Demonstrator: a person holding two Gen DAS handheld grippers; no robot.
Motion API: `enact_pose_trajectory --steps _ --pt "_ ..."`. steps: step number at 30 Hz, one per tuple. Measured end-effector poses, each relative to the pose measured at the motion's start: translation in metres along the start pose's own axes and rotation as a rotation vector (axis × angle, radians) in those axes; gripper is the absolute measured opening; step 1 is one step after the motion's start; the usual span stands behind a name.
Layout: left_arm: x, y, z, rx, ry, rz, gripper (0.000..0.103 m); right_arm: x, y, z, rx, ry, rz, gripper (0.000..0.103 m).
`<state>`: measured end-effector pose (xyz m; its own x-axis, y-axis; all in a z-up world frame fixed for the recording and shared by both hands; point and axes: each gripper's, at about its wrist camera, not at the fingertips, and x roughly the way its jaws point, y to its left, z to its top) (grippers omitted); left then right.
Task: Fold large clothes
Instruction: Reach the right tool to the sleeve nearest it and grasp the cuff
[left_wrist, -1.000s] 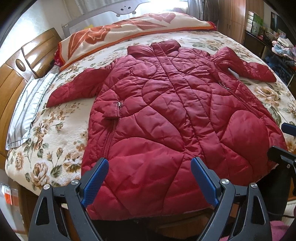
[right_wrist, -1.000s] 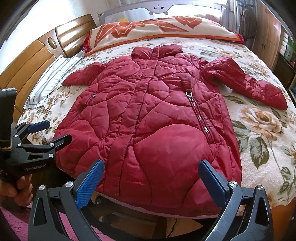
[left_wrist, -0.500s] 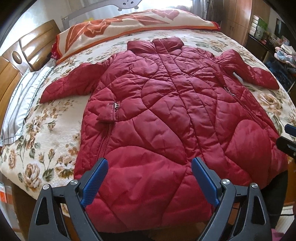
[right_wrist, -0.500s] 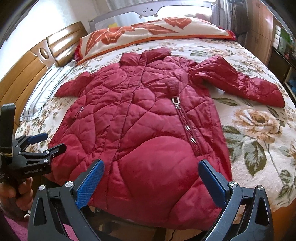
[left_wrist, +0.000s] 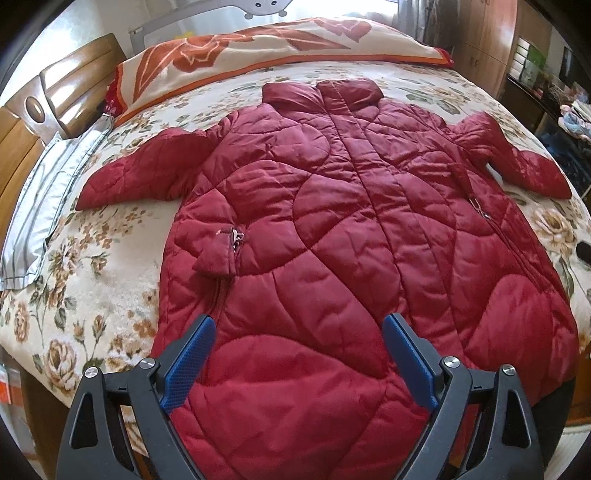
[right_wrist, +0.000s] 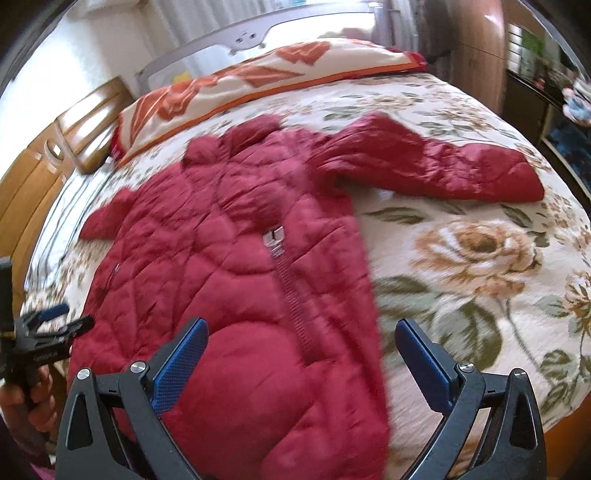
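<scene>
A large red quilted coat (left_wrist: 332, 229) lies flat on the bed, collar at the far end, both sleeves spread out, hem hanging over the near edge. It also shows in the right wrist view (right_wrist: 229, 280), blurred. My left gripper (left_wrist: 297, 354) is open and empty above the coat's lower hem. My right gripper (right_wrist: 301, 354) is open and empty above the coat's right edge near the pocket zipper (right_wrist: 291, 288). The left gripper also shows at the left edge of the right wrist view (right_wrist: 55, 321), held in a hand.
The bed has a floral cover (left_wrist: 92, 280). An orange flowered pillow (left_wrist: 258, 48) lies at the far end. A wooden headboard (left_wrist: 55, 96) and a grey striped cloth (left_wrist: 48, 199) are on the left. Wardrobes and shelves (left_wrist: 535, 74) stand on the right.
Both grippers have moved forward over the bed. The left one now looks down the coat's middle; the right one has swung right towards the coat's right edge and sleeve. Both stay open.
</scene>
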<state>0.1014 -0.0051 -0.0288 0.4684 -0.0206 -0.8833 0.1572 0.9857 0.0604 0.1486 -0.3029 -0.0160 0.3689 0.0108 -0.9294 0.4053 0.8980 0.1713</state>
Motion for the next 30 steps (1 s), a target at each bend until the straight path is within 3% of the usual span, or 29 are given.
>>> enact_pose_trajectory --steps 18,25,30 --pt "0.038 -0.005 0.026 -0.037 0.055 -0.024 0.093 0.043 -0.226 0.087 0.453 -0.189 -0.156 0.099" --pt "0.053 -0.012 0.038 -0.035 0.079 -0.010 0.093 0.077 -0.288 0.099 0.580 -0.217 -0.184 0.079" --pt "0.058 -0.020 0.047 -0.026 0.085 -0.018 0.093 0.099 -0.317 0.098 0.689 -0.242 -0.111 0.070"
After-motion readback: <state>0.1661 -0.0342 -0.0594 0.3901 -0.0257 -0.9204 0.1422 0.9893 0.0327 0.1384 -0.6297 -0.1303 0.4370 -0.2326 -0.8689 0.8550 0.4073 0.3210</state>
